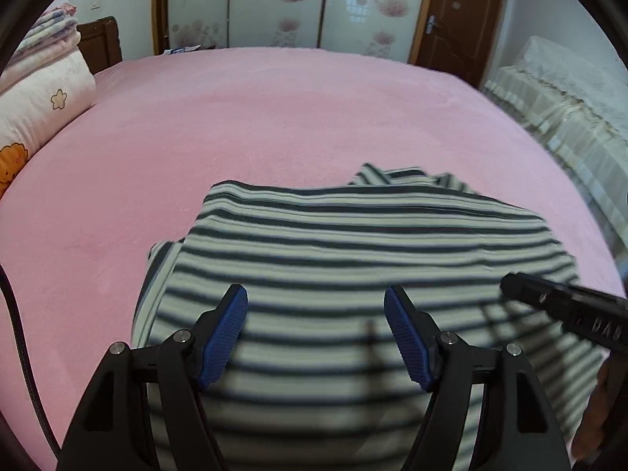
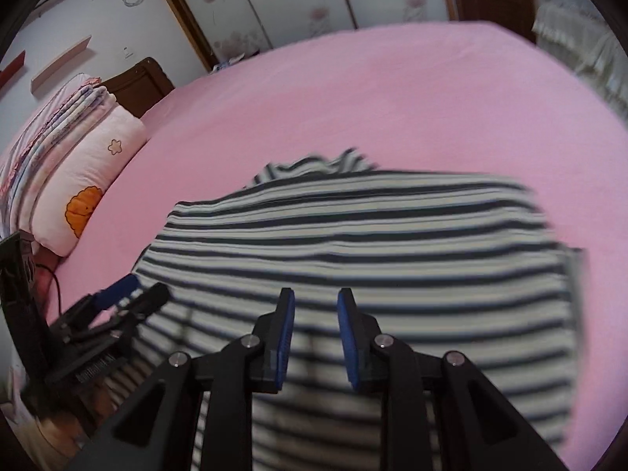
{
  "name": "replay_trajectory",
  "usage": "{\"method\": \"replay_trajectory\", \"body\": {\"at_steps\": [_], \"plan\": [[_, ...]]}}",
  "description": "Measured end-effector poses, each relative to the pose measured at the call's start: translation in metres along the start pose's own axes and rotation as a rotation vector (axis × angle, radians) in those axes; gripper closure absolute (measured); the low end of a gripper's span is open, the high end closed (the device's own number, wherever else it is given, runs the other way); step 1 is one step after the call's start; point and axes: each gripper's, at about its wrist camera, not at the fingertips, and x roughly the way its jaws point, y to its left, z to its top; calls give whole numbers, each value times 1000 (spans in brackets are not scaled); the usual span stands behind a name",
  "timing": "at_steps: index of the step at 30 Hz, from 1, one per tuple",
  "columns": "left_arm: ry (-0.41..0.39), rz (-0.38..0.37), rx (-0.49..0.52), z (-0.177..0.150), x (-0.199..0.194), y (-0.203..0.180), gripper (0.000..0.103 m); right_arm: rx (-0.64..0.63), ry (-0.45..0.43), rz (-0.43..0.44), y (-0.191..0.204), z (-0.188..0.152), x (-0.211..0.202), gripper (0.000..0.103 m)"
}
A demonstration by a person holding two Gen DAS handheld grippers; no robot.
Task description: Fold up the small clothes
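Bed: before me, covered in a pink sheet, smooth and wide.
Striped garment: lies directly on my bed's near part, dark and pale bands, partly folded.
Pillow: at the left edge, cartoon print.
Folded bedding: stacked beside it.

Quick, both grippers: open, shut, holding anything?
Left gripper: open, empty, above the striped shirt.
Right gripper: open narrowly, nothing between its pads.
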Motion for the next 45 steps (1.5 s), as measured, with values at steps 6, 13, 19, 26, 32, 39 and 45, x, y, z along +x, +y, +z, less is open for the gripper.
{"method": "replay_trajectory", "body": {"at_steps": [6,13,19,26,32,39,45], "plan": [[45,115,-35,2,33,43,32,-1,35,-106,-37,6,17,98],[39,118,-51,-6,33,80,30,27,-14,-277,-124,23,-20,103],[32,108,-66,-6,43,86,24,39,-40,-282,-148,17,-24,103],[41,96,-83,-9,41,97,15,-7,-67,-324,-143,13,-15,103],[66,131,-30,-3,21,92,15,9,-51,-297,-133,16,-37,100],[31,88,-13,-15,-50,84,15,-25,-79,-226,-93,-6,-84,100],[42,-24,-186,-58,-102,96,15,-30,-103,-130,-58,-44,-112,100]]}}
